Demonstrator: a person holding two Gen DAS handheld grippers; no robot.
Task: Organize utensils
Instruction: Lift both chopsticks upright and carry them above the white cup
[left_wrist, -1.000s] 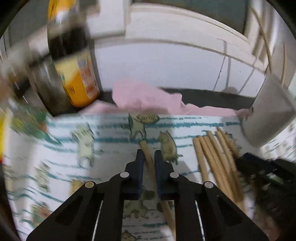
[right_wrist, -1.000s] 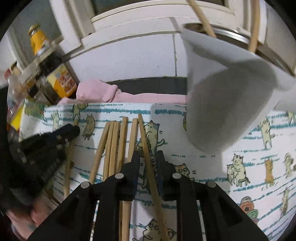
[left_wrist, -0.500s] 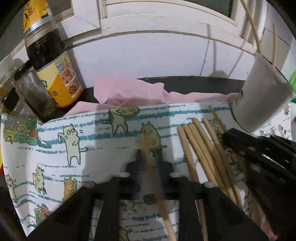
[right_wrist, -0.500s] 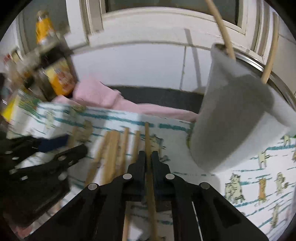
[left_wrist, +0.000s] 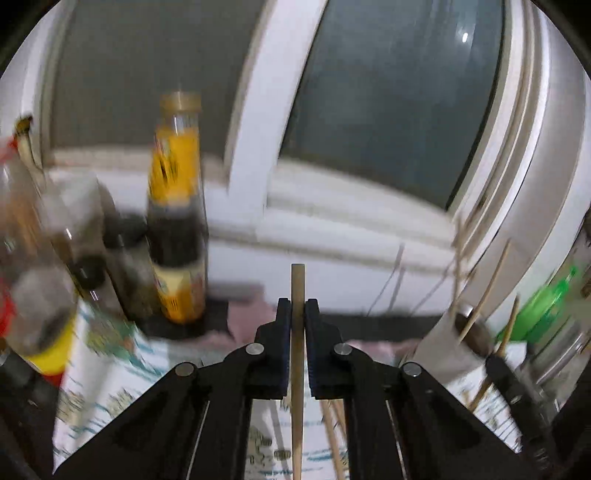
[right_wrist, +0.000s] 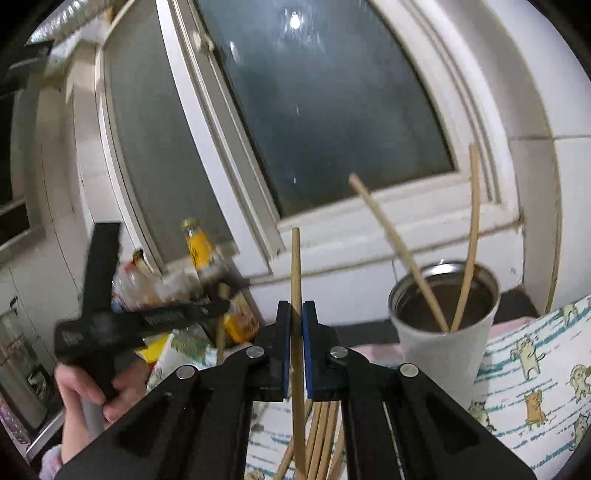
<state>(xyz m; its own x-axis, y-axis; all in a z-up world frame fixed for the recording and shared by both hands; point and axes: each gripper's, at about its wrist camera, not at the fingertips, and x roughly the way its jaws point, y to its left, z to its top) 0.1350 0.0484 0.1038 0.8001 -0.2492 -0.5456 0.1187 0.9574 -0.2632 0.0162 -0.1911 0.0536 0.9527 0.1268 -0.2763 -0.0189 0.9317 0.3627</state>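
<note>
No text, brand or number can be read in either view. The yellow label on the dark sauce bottle (left_wrist: 177, 236) carries print, but motion blur smears it past reading, and in the right wrist view the same bottle is too small to make out. The cloth (right_wrist: 532, 373) on the table bears only cartoon cats, with no lettering.

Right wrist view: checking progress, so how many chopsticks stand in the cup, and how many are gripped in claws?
Chopsticks in cup: 2
Chopstick in right claw: 1
Chopstick in left claw: 1
Total: 4
</note>
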